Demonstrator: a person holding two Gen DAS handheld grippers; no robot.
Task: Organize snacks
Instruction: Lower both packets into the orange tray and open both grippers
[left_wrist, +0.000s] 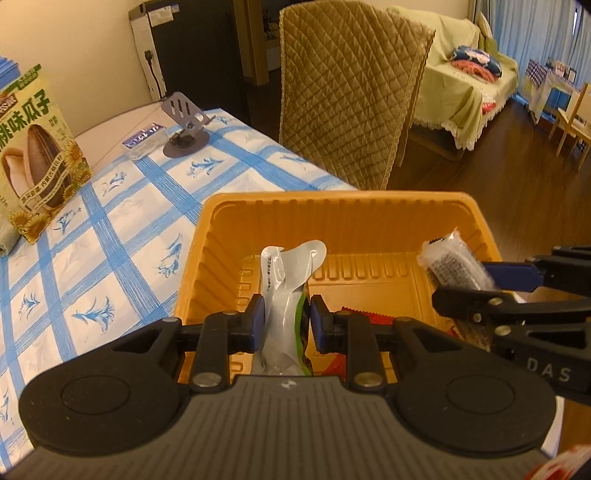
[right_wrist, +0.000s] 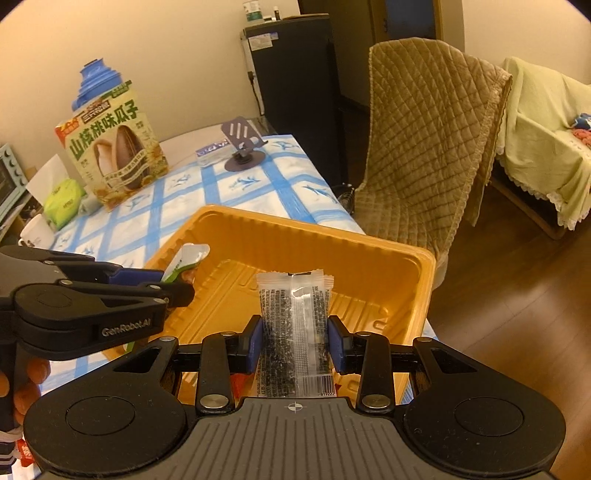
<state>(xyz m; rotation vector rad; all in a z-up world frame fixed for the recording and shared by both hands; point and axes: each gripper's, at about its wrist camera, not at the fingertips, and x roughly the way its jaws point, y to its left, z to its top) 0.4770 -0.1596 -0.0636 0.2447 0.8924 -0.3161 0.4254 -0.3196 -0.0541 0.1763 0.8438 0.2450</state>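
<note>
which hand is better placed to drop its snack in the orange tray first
Right, marginally. Its tongs hold the clear packet over bare tray floor; the left tongs hold the silver-green pouch above a red wrapper.

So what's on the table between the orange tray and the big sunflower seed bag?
Nothing: only bare blue-checked tablecloth lies between orange tray and seed bag, seen from the left wrist.
</note>
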